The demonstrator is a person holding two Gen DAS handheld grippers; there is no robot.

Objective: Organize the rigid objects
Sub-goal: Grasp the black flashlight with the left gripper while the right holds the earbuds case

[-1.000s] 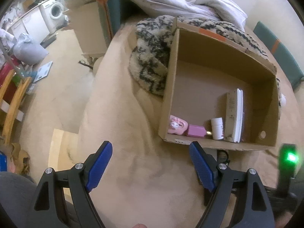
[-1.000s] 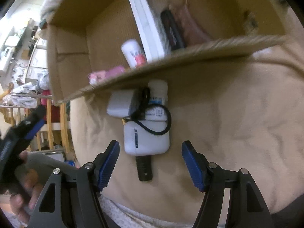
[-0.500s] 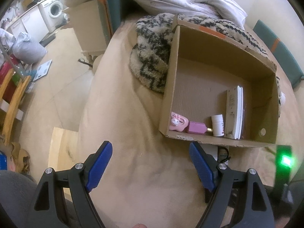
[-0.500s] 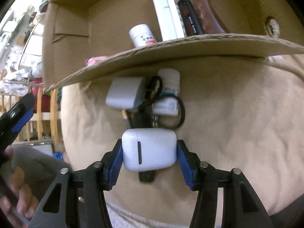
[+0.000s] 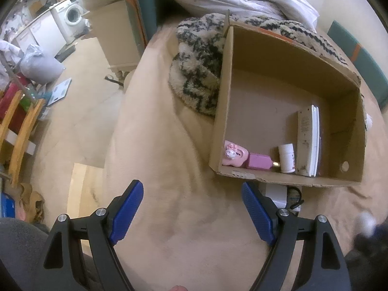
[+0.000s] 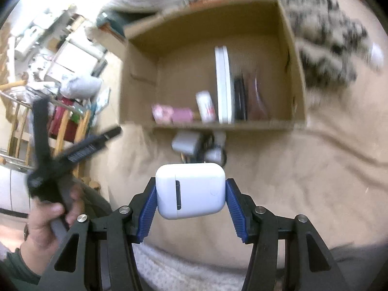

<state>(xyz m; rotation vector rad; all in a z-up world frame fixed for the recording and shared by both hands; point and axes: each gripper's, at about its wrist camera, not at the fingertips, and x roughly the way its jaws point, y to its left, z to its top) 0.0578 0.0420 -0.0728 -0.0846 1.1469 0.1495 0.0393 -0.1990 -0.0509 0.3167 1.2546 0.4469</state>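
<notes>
Pinching a white earbud case point(image 6: 190, 190) between its blue pads, the right tool point(image 6: 191, 202) holds it clear of the beige bedcover point(image 6: 303, 181), with the cardboard box point(image 6: 297, 89) at twelve o'clock beyond it. Inside the box, along the near wall: a pink toy point(image 5: 234, 156), a small white bottle point(image 5: 286, 158) and a flat white device point(image 5: 309, 140) standing on edge. Just outside that wall sit a grey adapter point(image 6: 185, 141) and a tangle of black cord (blurred, hard to read). Over at nine o'clock, the left tool point(image 5: 192, 209) hangs spread wide, nothing between its pads, above bare bedcover.
</notes>
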